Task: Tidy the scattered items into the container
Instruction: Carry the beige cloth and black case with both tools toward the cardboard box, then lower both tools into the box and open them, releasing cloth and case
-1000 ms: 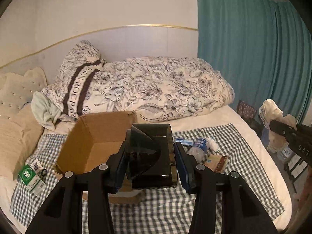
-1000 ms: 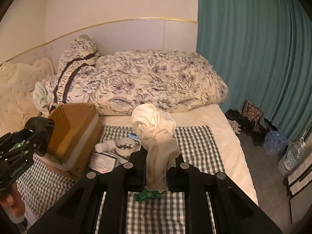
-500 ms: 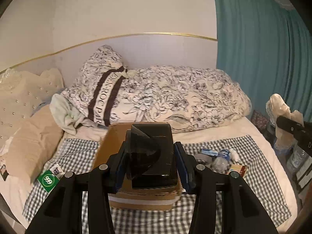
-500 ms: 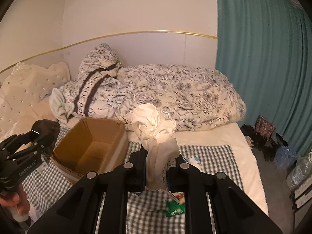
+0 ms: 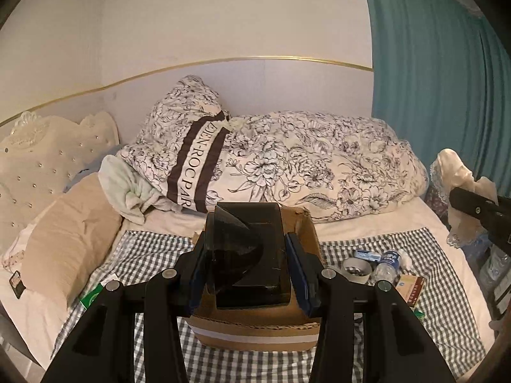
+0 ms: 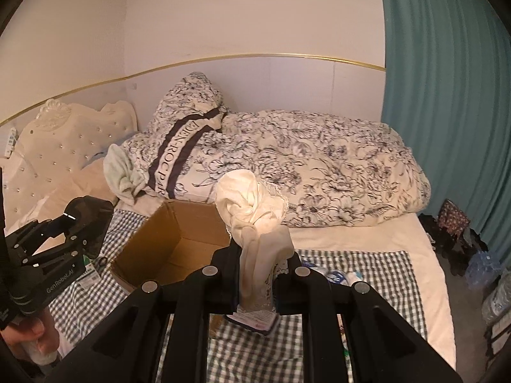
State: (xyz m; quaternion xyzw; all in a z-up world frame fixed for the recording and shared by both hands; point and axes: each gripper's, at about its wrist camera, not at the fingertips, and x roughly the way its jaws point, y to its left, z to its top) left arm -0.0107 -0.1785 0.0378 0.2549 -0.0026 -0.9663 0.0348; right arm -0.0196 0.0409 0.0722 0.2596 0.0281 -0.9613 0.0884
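In the left wrist view my left gripper (image 5: 247, 255) is shut on a dark smoky plastic box (image 5: 246, 223), held just in front of and above the brown cardboard box (image 5: 255, 328) on the checked cloth. In the right wrist view my right gripper (image 6: 260, 265) is shut on a bunched cream cloth (image 6: 246, 198) that sticks up from the jaws. The open cardboard box (image 6: 172, 245) lies left of and beyond it. The left gripper (image 6: 64, 233) with its dark box (image 6: 89, 214) shows at that view's left edge. The cream cloth (image 5: 460, 172) shows far right in the left view.
On the checked cloth (image 5: 431, 287) right of the cardboard box lie a tape roll (image 5: 354, 268), a small bottle (image 5: 386, 265), a tube (image 5: 367, 255) and a booklet (image 5: 412, 290); a green pack (image 5: 92, 296) lies left. A flowered duvet (image 5: 319, 172) fills the back. A hand (image 6: 32, 335) holds the left gripper.
Both grippers have swung left and risen a little. The cardboard box has slid from the left to right under the left gripper's dark box, and nearer the right gripper. Both grips are unchanged.
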